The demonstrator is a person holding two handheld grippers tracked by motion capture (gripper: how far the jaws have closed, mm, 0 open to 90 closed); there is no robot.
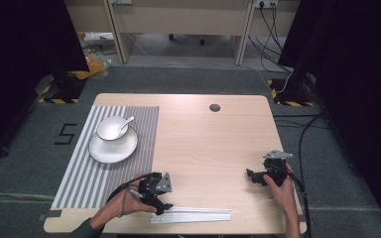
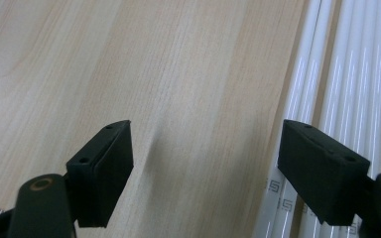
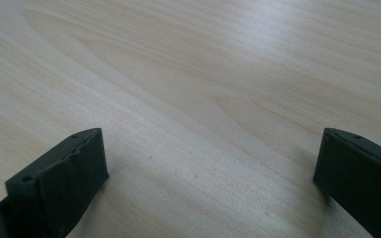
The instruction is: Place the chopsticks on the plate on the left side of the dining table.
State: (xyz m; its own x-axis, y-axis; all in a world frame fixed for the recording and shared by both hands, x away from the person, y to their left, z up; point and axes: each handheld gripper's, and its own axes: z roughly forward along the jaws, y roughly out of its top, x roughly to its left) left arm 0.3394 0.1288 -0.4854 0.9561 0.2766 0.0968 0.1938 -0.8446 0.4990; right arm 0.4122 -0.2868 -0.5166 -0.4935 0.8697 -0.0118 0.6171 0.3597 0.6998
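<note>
The left gripper [image 1: 161,205] is low over the near edge of the table [image 1: 208,139], held in the person's left hand [image 1: 129,201]. Its two black jaws stand wide apart, and nothing is between them. In the left gripper view, bare wood shows in the gap between the jaws. The white sticks [image 2: 337,99] lie just beside one jaw there, on the side away from the gap. They are long and thin and shiny, and they lie side by side, flat on the wood. In the high view the white sticks [image 1: 193,214] stretch along the near edge of the table, and the left gripper is over their left end. I cannot tell if a jaw touches them.

The right gripper [image 1: 252,176] is near the right side of the table, in the person's right hand [image 1: 278,186]. Its jaws are wide apart too, with nothing in them. The right gripper view shows plain wood under them. This gripper is well apart from the sticks.

Farther back on the left lies a striped mat [image 1: 79,173]. A white plate [image 1: 106,151] sits on the mat. A white bowl [image 1: 110,130] sits on the plate, and a spoon [image 1: 127,122] leans in the bowl. A small dark round spot [image 1: 215,107] is near the far edge of the table.
</note>
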